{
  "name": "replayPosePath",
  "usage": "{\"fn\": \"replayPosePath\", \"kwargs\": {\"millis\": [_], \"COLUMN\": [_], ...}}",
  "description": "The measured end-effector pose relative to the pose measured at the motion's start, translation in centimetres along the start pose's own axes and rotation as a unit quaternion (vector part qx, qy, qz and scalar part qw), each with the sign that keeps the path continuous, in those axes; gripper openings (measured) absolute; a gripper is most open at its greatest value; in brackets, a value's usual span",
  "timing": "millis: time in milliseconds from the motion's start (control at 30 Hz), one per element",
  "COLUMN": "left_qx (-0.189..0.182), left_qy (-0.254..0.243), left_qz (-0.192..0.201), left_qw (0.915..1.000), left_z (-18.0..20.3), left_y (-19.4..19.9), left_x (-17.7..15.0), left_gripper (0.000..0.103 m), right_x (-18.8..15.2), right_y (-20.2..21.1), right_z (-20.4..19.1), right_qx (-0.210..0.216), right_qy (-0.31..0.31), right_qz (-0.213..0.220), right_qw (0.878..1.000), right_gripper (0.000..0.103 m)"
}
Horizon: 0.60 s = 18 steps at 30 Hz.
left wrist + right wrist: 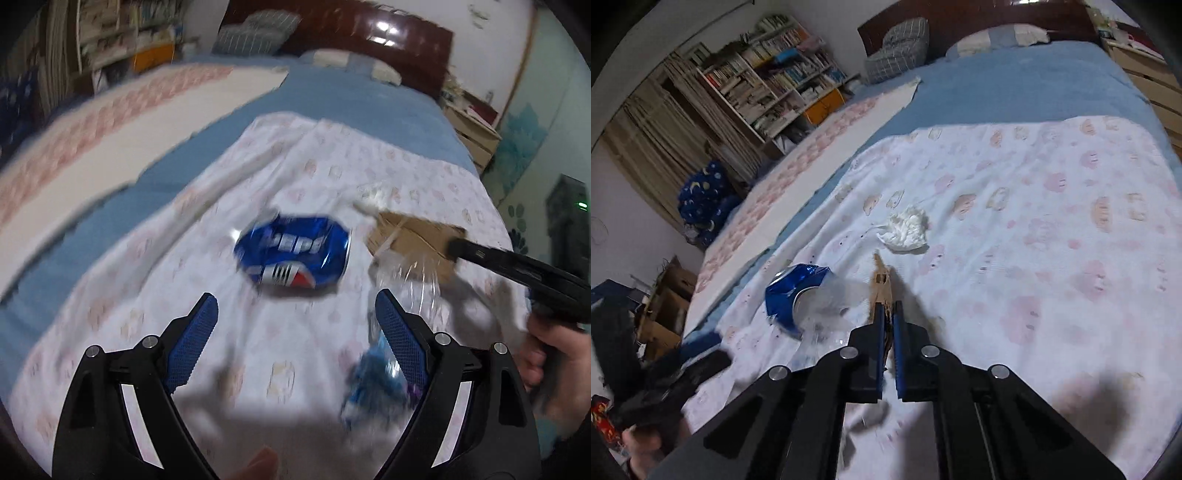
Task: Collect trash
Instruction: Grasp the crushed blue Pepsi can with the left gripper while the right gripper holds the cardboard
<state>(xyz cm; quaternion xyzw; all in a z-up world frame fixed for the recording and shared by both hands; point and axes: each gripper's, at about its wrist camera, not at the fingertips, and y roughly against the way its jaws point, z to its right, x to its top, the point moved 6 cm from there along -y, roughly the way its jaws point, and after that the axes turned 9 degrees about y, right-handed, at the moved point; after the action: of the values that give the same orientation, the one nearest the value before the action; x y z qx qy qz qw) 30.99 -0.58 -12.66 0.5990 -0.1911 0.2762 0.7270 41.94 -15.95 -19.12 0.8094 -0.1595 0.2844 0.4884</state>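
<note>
The left wrist view shows the left gripper (295,321) with its two blue-padded jaws spread wide and nothing between them, above a white sheet printed with pink clouds (207,258). One crushed blue Pepsi can (293,251) lies on the sheet ahead. One flat brown cardboard piece (413,240) lies to its right, with the right gripper's black fingers closed on its edge, and one crumpled clear plastic bottle (406,291) sits just beside the can.

The right wrist view shows the right gripper (887,314) clamped shut on that one cardboard piece (881,280). One can (794,291) and one clear bottle (831,302) lie to the left, touching. One crumpled white tissue (907,229) rests farther ahead.
</note>
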Motion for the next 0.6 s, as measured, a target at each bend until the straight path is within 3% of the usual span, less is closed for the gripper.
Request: {"fn": "replayPosePath", "kwargs": {"millis": [100, 167, 200, 433, 533, 600], "left_qx": [0.001, 0.035, 0.059, 0.098, 0.105, 0.116], "left_qy": [-0.017, -0.054, -0.074, -0.116, -0.104, -0.098], "left_qz": [0.010, 0.014, 0.018, 0.007, -0.007, -0.017], "left_qw": [0.9998, 0.9978, 0.9953, 0.9884, 0.9890, 0.9884], "left_z": [1.5, 2.6, 3.3, 5.9, 5.9, 5.5], "left_y": [-1.2, -2.4, -3.1, -6.3, -7.0, -7.4], "left_x": [0.5, 0.8, 0.9, 1.2, 1.2, 1.1], "left_gripper": [0.086, 0.086, 0.087, 0.083, 0.065, 0.039], "right_x": [-0.3, -0.7, -1.0, -2.8, -2.9, -2.6], "right_y": [3.3, 5.3, 6.0, 9.7, 11.4, 12.0], "right_z": [1.0, 1.8, 1.9, 4.4, 4.8, 5.0], "right_qx": [0.008, 0.011, 0.009, 0.016, 0.025, 0.028], "right_qy": [-0.028, -0.038, -0.038, -0.063, -0.064, -0.061], "right_qz": [0.038, 0.063, 0.064, 0.065, 0.073, 0.075], "right_qw": [0.999, 0.997, 0.997, 0.996, 0.995, 0.995], "right_gripper": [0.005, 0.005, 0.005, 0.005, 0.005, 0.005]}}
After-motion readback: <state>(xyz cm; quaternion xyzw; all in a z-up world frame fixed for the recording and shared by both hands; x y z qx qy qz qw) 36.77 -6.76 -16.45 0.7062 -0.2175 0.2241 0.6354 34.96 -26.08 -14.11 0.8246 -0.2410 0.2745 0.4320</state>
